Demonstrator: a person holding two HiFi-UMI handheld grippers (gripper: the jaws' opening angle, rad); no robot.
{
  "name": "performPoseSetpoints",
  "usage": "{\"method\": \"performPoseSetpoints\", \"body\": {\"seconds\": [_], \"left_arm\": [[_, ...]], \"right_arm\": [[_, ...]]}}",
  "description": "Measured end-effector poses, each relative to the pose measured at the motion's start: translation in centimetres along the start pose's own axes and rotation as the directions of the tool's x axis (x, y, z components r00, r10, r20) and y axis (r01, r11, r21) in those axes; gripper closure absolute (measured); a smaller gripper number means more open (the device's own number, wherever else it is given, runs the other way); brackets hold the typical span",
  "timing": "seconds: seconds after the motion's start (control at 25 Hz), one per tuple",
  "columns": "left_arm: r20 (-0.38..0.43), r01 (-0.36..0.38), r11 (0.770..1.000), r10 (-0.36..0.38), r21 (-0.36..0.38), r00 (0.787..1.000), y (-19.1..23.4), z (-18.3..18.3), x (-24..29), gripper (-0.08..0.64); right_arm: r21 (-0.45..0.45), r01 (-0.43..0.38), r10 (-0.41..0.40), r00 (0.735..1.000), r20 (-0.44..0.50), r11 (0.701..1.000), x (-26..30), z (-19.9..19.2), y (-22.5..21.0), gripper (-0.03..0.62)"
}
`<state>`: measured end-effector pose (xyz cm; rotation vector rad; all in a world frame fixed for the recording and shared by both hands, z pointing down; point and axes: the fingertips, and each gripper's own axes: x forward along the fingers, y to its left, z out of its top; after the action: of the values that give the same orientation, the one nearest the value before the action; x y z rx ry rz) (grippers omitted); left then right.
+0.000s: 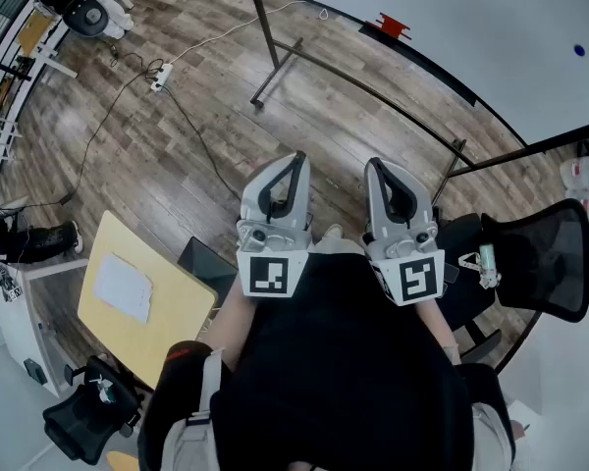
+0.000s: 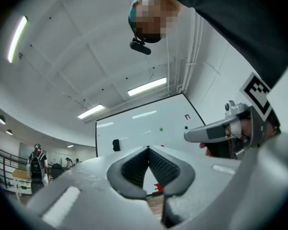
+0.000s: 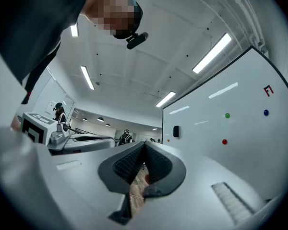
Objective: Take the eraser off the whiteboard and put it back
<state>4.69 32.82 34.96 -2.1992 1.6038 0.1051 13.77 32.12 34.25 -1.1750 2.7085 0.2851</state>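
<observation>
The whiteboard (image 1: 530,57) stands ahead on the right, on a metal frame. A small black block, the eraser (image 2: 116,144), sticks to the board's left part; it also shows in the right gripper view as the eraser (image 3: 176,131). Red, green and blue magnet dots sit on the board. A red item (image 1: 393,26) rests at the board's lower edge. My left gripper (image 1: 296,157) and right gripper (image 1: 374,163) are held side by side close to my body, far from the board. Both are shut with nothing between the pads, as the left gripper (image 2: 148,148) and right gripper (image 3: 144,143) show in their own views.
A yellow desk (image 1: 177,312) with a sheet of paper stands at my lower left. A black mesh chair (image 1: 545,258) is on the right. A power strip (image 1: 159,75) and its cables lie on the wooden floor. The board's stand leg (image 1: 267,42) reaches toward me. People stand far off.
</observation>
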Motion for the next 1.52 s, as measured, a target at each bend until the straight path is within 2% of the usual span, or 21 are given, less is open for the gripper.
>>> {"method": "performPoseSetpoints", "body": {"seconds": [0.16, 0.44, 1.08, 1.52], "left_arm": [[-0.022, -0.020, 0.999, 0.019, -0.026, 1.000, 0.9, -0.4, -0.5, 0.557], [-0.044, -0.020, 1.000, 0.019, -0.019, 0.999, 0.5, -0.7, -0.6, 0.557], [-0.043, -0.010, 1.000, 0.010, -0.001, 0.999, -1.3, -0.7, 1.1, 0.557], [-0.074, -0.068, 0.997, 0.066, -0.025, 0.995, 2.1, -3.2, 2.5, 0.557]], "right_arm": [[0.013, -0.009, 0.009, 1.000, -0.016, 1.000, 0.0, -0.6, 0.7, 0.592], [0.023, -0.036, 0.036, 0.999, -0.025, 0.999, 0.1, -0.7, 1.1, 0.592], [0.047, -0.037, 0.038, 0.999, -0.018, 0.998, -1.0, -1.0, -1.3, 0.591], [0.035, -0.047, 0.048, 0.998, -0.033, 0.998, 1.6, -2.1, -2.0, 0.591]]}}
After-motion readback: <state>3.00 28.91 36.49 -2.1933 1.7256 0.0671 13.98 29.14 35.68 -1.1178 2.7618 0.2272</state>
